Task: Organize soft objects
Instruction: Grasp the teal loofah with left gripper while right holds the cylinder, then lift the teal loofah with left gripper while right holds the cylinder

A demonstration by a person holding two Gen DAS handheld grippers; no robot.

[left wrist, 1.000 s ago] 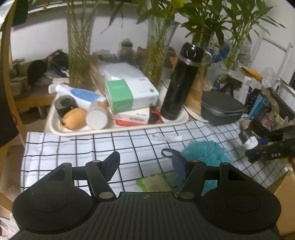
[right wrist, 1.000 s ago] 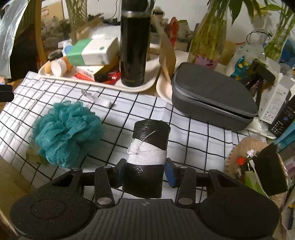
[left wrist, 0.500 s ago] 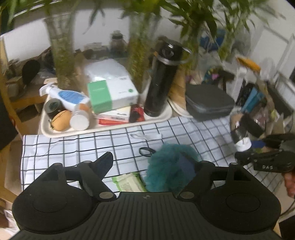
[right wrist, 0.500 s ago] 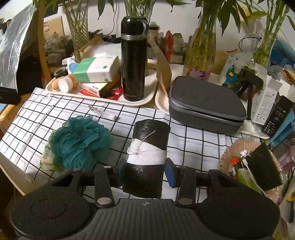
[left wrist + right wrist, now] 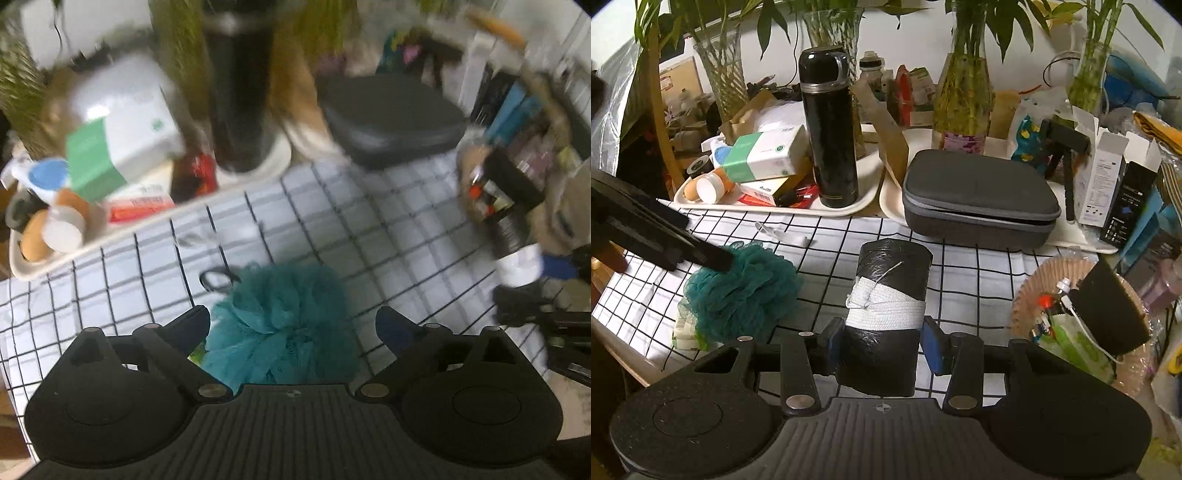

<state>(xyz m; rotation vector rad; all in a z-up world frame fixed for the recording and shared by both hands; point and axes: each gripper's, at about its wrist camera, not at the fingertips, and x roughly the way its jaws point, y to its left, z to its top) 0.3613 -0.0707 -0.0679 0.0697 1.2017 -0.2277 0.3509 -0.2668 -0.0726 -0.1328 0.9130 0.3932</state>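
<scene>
While its jaws are opening, the left gripper (image 5: pixel 291 325) straddles the teal bath pouf (image 5: pixel 284 325) lying on the counter (image 5: pixel 388 229); light and squashy, best pinched through its middle. The right gripper (image 5: pixel 882 343) fingers clamp a soft black roll (image 5: pixel 886 314).

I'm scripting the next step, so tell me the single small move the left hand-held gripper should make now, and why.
Probably lower the left hand-held gripper a little further over the teal bath pouf, then close. Its jaws are opening, the pouf sits between them on the checked cloth, and the pads do not yet press it. The right hand-held gripper is already occupied, shut on the black wrapped roll.
</scene>
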